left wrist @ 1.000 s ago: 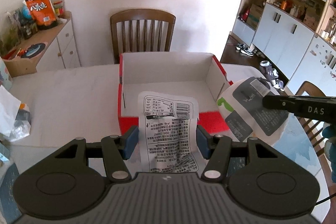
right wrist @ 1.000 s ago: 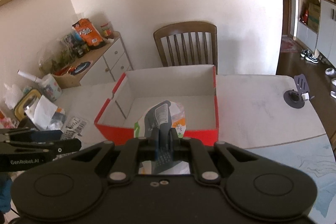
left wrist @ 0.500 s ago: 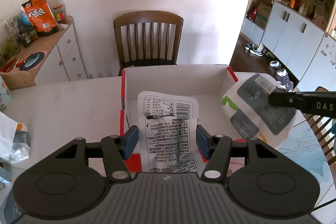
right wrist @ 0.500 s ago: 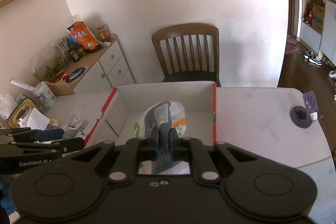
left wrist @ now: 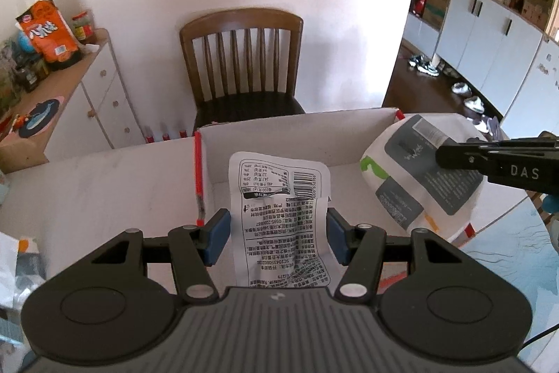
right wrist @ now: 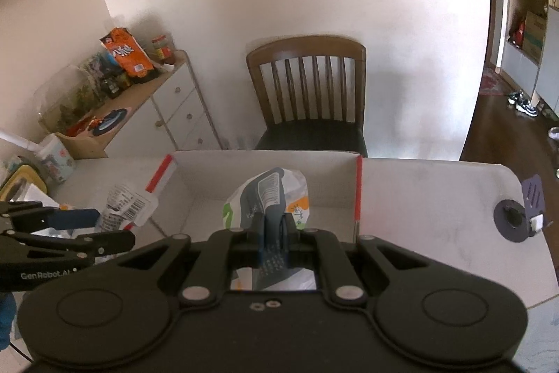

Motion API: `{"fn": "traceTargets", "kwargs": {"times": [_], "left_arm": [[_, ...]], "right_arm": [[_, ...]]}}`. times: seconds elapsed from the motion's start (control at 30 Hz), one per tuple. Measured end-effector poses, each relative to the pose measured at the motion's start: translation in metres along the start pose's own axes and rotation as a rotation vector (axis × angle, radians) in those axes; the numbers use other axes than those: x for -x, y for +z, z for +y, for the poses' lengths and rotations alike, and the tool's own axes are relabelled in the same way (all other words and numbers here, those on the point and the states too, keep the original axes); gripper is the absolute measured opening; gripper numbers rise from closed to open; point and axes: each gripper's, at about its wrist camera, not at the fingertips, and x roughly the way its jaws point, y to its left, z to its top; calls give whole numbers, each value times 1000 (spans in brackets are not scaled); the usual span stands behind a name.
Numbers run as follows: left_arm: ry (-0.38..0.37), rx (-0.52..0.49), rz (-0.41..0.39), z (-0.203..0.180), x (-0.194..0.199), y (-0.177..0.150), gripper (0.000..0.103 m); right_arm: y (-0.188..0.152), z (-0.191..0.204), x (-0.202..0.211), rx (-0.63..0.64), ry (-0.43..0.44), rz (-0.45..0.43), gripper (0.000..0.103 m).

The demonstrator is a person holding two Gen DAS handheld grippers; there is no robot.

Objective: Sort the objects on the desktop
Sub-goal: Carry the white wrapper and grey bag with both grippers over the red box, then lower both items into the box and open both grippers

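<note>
1. Grip status: my left gripper point(left wrist: 276, 235) carries a white printed packet point(left wrist: 279, 215) between its blue pads point(left wrist: 217, 235). The jaws stand about half spread and the packet fills the gap edge to edge, so I judge it pinched across its width. My right gripper point(right wrist: 274, 235) is pressed together on the lower edge of a white-and-grey pouch point(right wrist: 269, 194).

2. Orientation: the packet's long axis runs along the left gripper's fingers, toward 12 o'clock in the left wrist view, barcode end farthest out, printed back facing the camera. The pouch stands up from the right jaws, long axis likewise toward 12 o'clock, slightly puffed.

3. Position: both items hang over the open red-edged box point(left wrist: 297, 128). In the left view the pouch sits at 3 o'clock of the packet, over the box's right wall. In the right view the packet sits at 9 o'clock, just over the left wall.

4. Progress: neither item is released yet. The box floor looks bare where visible. I judge two drops are pending.

5. Remaining: loose wrappers point(right wrist: 31, 194) lie on the table point(right wrist: 429, 198) at 9 o'clock, apparently unsorted.

6. Background: a wooden chair point(right wrist: 307, 93) stands beyond the box at 12 o'clock.
</note>
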Motion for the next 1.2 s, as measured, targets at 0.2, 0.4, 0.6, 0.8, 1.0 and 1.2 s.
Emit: {"fn": "traceTargets", "kwargs": {"times": [0.2,0.4,0.6,0.8,1.0,1.2], "left_arm": [[5,-42,46,-9,-28,6,57],[3,-63,86,-13,-55,5,57],[8,-89,123,-15,-76,1,57],[5,-109,161,-16,-95,-4,57],[-3,-124,196,-18,-110,-11,57],[-3,-133,238,-20,-123,-13,58]], "right_arm": [[3,-7,-22,4,-17,16,9],[-1,-7,-43,20,-10,47,9],[-8,-7,-63,50,-4,112,9],[-15,-7,-84,70,-11,174,9],[-25,-6,-92,80,0,192,9],[-30,-4,-92,104,14,198,9]]}}
